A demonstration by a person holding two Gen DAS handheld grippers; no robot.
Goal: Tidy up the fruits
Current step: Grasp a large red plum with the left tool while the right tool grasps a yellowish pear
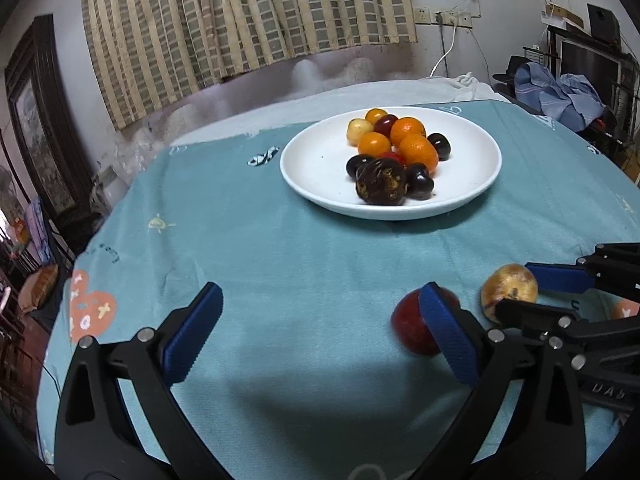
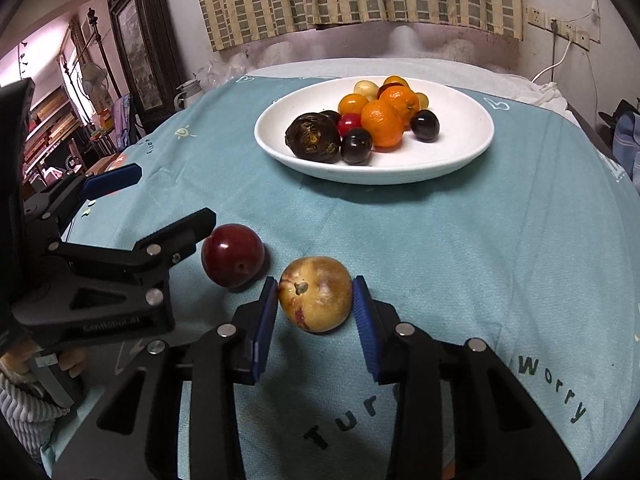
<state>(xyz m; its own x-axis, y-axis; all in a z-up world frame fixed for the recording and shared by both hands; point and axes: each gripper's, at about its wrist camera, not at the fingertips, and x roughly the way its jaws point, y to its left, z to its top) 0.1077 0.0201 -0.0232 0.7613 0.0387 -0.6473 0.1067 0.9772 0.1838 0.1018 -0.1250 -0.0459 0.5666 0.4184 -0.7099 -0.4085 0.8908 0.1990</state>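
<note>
A white plate [image 1: 312, 168] [image 2: 452, 160] on the teal cloth holds several fruits: oranges [image 1: 418, 151] [image 2: 382, 123], dark plums [image 2: 356, 146] and a dark wrinkled passion fruit [image 1: 381, 181] [image 2: 313, 137]. A red plum [image 1: 412, 326] [image 2: 232, 255] lies on the cloth just beyond my left gripper's right finger. My left gripper [image 1: 320, 316] [image 2: 172, 196] is open and empty. My right gripper [image 2: 315, 308] [image 1: 520, 288] is shut on a yellowish-brown fruit [image 2: 316, 294] [image 1: 509, 286], its blue pads against both sides, just above the cloth.
The round table is covered by a teal cloth [image 1: 280, 264] with printed letters [image 2: 552, 388]. A checked curtain [image 1: 240, 20] hangs behind. A dark framed picture [image 1: 36, 120] stands at left, and clothes [image 1: 560, 92] and shelves at right.
</note>
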